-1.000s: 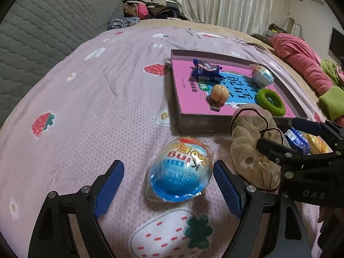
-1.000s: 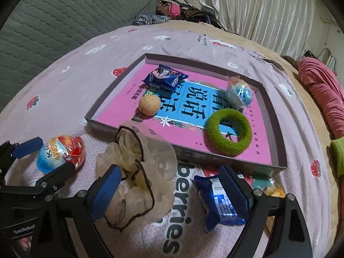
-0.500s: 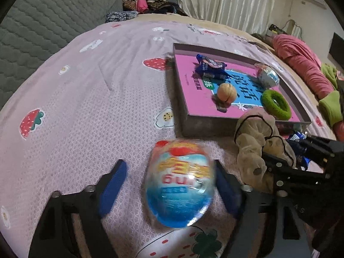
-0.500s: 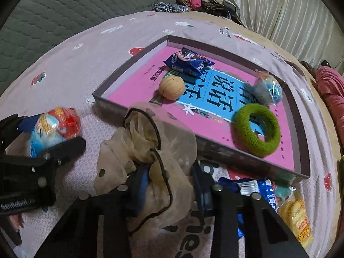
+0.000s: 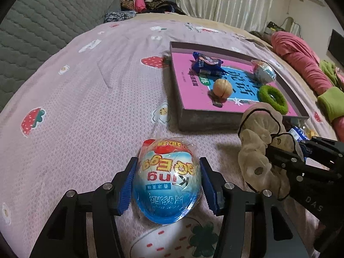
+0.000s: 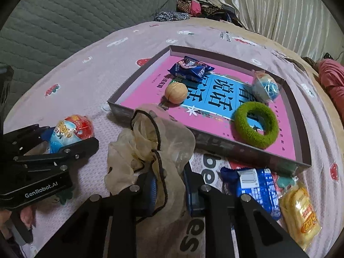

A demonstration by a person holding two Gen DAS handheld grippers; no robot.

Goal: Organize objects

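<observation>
A blue-and-red wrapped toy egg (image 5: pixel 167 185) lies on the pink strawberry bedspread. My left gripper (image 5: pixel 167 164) is closing, and its blue pads (image 5: pixel 127 185) touch the egg on both sides. To its right lies a beige scrunchie (image 6: pixel 150 142) with black trim, bunched up just in front of the tray. My right gripper (image 6: pixel 169 175) is closing on the scrunchie's near fold and pinches it. The shallow grey tray (image 6: pixel 236 148) with a pink floor holds a blue snack packet (image 6: pixel 191 68), a tan ball (image 6: pixel 176 92), a second wrapped egg (image 6: pixel 265 88) and a green scrunchie (image 6: pixel 255 124).
On the bedspread in front of the tray's right corner lie a blue packet (image 6: pixel 255 187) and a yellow packet (image 6: pixel 298 210). A grey quilted cushion (image 5: pixel 32 28) rises at the left. Piled clothes (image 5: pixel 142 0) and a curtain stand at the back, and pink bedding (image 5: pixel 301 60) lies at the right.
Both grippers have closed from wide open. The left pads came in against the egg, which tipped onto its end. The right gripper slid left off the blue packet and pinched the scrunchie.
</observation>
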